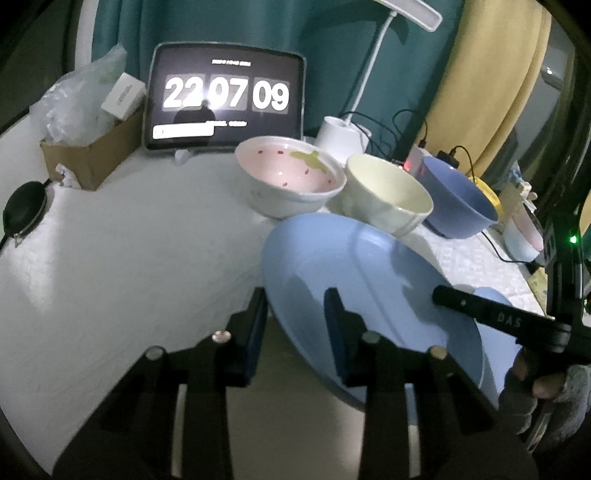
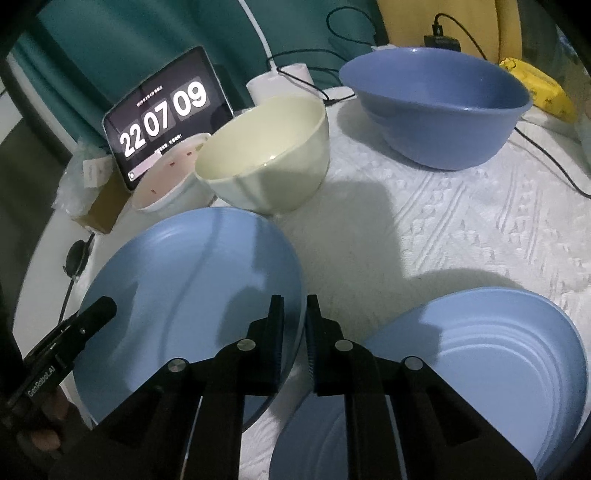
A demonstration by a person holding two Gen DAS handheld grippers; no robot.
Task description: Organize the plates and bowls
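my left gripper and right gripper both clamp opposite rims of tilted round light-blue plate, fingers angled fwd/down.

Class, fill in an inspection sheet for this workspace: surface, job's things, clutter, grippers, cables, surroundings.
Surface: white textured cloth.
Job's things: tilted blue plate; ridged blue plate lying flat; strawberry bowl, cream bowl, blue bowl.
Clutter: tablet clock, cardboard box, desk lamp.
Grippers: left hand-held gripper astride the tilted plate's rim; right hand-held gripper pinching its opposite edge.
Cables: black cable on cloth.
Surroundings: teal curtain.
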